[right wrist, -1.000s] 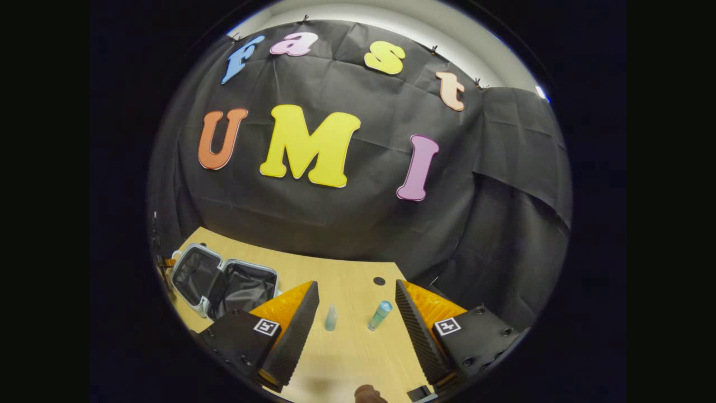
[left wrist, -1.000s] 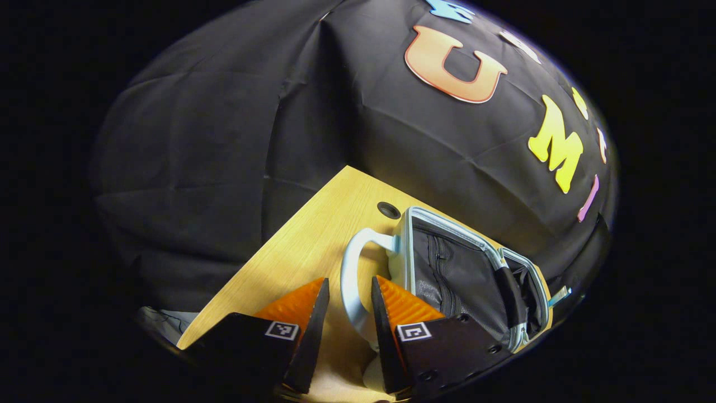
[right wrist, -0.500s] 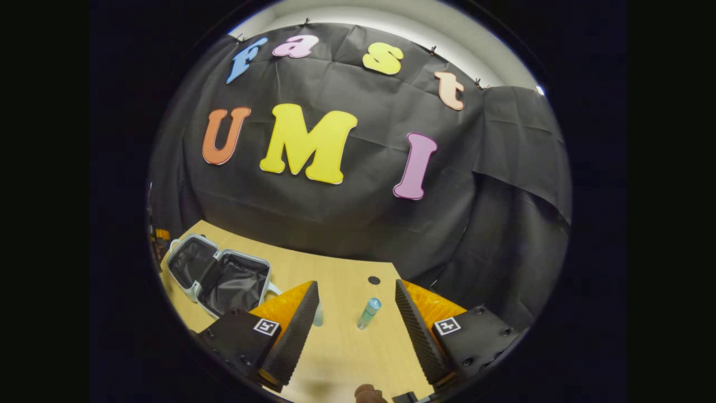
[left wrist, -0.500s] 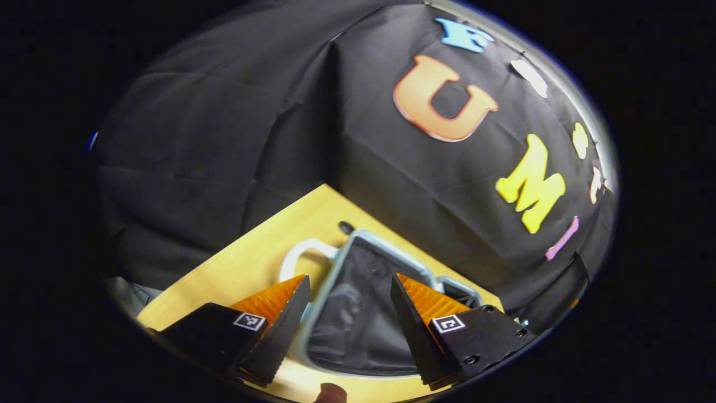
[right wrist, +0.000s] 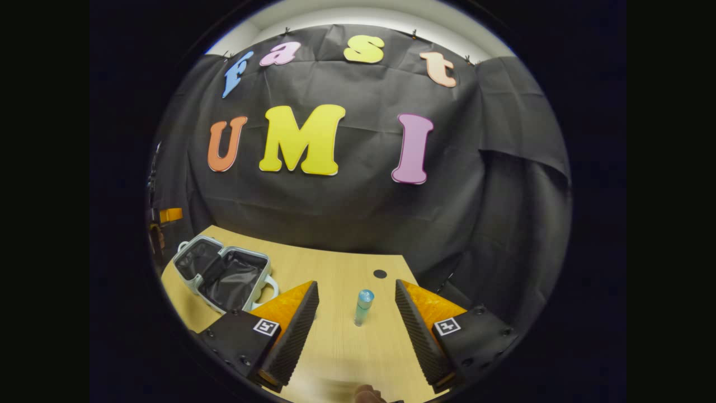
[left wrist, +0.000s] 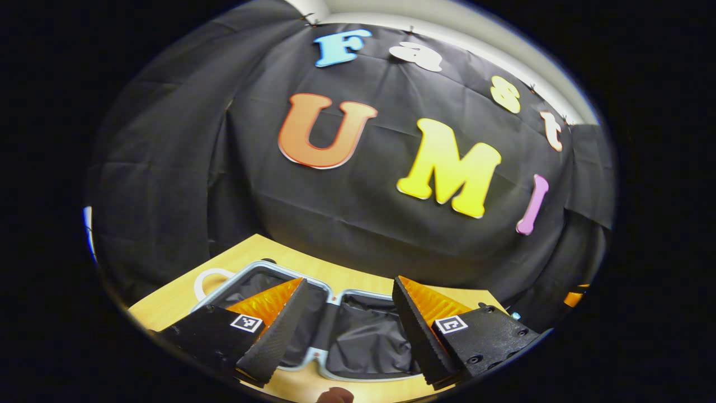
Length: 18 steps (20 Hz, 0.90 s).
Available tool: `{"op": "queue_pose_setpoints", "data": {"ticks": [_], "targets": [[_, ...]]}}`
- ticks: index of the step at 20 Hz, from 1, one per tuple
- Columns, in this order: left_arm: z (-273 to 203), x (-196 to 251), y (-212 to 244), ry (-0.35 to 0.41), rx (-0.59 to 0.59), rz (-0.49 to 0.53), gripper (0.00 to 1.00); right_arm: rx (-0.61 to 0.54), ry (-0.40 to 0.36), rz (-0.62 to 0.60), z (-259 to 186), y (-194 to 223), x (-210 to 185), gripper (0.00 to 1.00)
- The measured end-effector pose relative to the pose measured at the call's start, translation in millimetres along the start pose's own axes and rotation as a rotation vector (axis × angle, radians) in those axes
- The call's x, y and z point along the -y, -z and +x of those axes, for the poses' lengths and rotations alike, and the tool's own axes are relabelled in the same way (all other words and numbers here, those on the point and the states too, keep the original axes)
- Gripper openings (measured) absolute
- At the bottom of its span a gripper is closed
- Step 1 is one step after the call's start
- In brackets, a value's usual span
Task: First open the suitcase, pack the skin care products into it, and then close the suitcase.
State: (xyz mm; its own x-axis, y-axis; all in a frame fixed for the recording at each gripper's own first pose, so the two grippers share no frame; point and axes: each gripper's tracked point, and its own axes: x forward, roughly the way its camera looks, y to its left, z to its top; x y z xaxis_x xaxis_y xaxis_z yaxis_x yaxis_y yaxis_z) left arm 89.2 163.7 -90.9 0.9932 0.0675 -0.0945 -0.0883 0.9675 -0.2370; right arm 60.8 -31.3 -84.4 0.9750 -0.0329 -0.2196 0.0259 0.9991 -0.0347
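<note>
Left gripper (left wrist: 349, 313): the fingers are held wide apart with nothing between them; it is positioned above the open suitcase, clear of its rim.
Right gripper (right wrist: 356, 305): the fingers are held wide apart and nothing is gripped; it is positioned over the table, to the right of the suitcase, with the bottle framed in the gap between the fingers but farther off and untouched.
Fingertip (left wrist: 334, 396): part of a person's finger is seen at the bottom edge of the left gripper view, nearer than the suitcase.
Suitcase (right wrist: 224, 273): a small pale hard-shell case is laid fully open on the table, both halves flat, with dark fabric lining exposed; a white loop handle (right wrist: 271, 286) is seen on the side of the case facing the bottle. In the left gripper view the two lined halves (left wrist: 363, 341) are seen directly beneath the fingers.
Suitcase contents: no product can be made out in the lining.
Bottle (right wrist: 362, 307): a slim pale-blue skin care bottle is stood upright on the table, well to the right of the suitcase and outside it.
Table (right wrist: 335, 268): a light wooden top is noted; a dark round cable hole (right wrist: 380, 273) is set beyond the bottle, farther from the suitcase.
Booth wall (right wrist: 347, 207): black cloth is hung behind the table, beyond the suitcase.
</note>
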Motion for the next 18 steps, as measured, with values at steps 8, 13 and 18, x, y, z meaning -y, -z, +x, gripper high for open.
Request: {"op": "queue_pose_setpoints", "data": {"ticks": [8,13,18], "targets": [[16.7,196.7,120.9,0.187,-0.128,0.152,0.96,-0.081,-0.040,0.033,45.8,40.5,68.4,0.82],[40.4,249.9,207.4,0.232,-0.250,0.164,0.96,-0.129,-0.035,0.026,62.0,62.2,102.1,0.82],[83.0,267.7,278.1,0.205,-0.339,0.201,0.97,-0.183,0.003,0.018,74.0,86.4,131.3,0.82]]}}
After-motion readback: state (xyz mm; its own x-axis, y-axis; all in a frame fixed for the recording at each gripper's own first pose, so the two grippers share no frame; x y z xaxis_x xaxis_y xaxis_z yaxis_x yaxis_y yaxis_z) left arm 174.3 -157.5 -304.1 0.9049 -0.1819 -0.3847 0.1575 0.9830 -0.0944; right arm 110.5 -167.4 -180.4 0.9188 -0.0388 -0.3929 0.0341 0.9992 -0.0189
